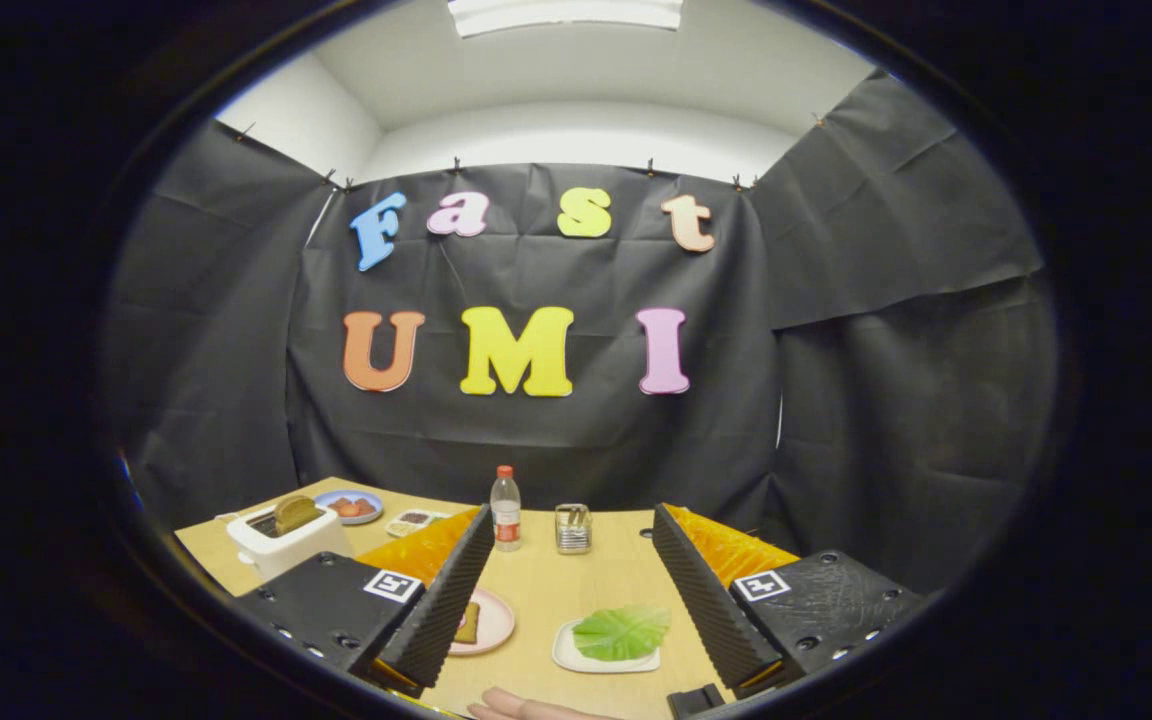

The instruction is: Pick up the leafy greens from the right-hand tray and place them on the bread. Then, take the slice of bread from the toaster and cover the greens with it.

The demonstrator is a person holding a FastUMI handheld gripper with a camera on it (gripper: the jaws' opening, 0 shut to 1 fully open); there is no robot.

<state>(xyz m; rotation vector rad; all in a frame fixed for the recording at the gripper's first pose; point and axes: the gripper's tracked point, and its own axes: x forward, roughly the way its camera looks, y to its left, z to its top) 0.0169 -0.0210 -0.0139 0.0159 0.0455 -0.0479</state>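
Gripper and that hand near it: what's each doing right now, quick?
Gripper: open, holding nothing, leafy greens on their tray between and below the fingers.
Hand: resting flat on the table, holding nothing.

The wooden desk carries a toaster, a blue plate, a small dish, a bottle, a metal holder, a pink plate and a white tray. A hand rests at its near edge.

hand-held gripper | fingers ribbed on inner faces | black bodies with screws | square tag markers | person's fingertips bare
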